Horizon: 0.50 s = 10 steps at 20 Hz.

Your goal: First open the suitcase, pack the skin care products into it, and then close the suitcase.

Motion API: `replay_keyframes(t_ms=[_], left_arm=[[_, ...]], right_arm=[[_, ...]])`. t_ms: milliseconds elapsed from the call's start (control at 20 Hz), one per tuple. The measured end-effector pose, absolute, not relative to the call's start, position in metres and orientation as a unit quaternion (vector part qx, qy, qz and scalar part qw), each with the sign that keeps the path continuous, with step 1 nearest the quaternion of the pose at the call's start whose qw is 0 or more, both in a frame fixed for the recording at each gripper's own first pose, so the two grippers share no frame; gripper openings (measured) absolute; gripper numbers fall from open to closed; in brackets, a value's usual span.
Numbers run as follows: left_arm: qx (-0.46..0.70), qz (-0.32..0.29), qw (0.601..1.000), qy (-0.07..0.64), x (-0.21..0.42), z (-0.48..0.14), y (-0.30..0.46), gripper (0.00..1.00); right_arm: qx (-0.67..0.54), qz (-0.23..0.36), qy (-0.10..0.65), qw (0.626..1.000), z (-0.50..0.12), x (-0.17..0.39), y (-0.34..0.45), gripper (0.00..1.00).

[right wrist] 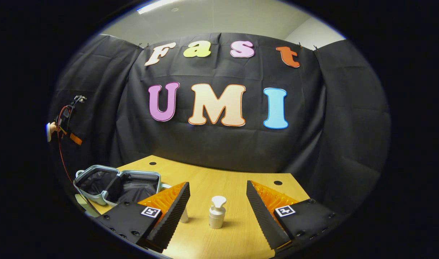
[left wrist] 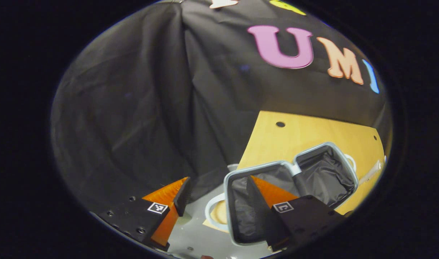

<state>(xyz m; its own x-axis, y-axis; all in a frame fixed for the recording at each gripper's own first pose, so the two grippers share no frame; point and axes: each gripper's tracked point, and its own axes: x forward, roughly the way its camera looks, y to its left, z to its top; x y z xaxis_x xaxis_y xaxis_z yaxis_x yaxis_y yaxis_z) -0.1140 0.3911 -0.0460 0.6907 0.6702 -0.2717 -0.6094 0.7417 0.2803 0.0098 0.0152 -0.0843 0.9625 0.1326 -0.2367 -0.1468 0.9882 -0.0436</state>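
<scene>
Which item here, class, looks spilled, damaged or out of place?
Nothing stands out. The grey hard-shell suitcase lies open on the wooden table; the white pump bottle stands upright between the open right gripper fingers, untouched.

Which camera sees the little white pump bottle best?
The right gripper view: the pump bottle stands upright on the table, whole and unblocked, ahead between the open right gripper fingers. The left gripper view looks at the open suitcase instead.
</scene>
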Motion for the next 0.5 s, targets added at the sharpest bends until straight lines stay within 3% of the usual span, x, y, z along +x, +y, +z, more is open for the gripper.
replay_keyframes(t_ms=[500], left_arm=[[0.005, 0.156, 0.981, 0.114, 0.009, -0.108, 0.153, 0.91]], right_arm=[[-0.012, 0.128, 0.176, 0.976, -0.166, 0.041, 0.005, 0.99]])
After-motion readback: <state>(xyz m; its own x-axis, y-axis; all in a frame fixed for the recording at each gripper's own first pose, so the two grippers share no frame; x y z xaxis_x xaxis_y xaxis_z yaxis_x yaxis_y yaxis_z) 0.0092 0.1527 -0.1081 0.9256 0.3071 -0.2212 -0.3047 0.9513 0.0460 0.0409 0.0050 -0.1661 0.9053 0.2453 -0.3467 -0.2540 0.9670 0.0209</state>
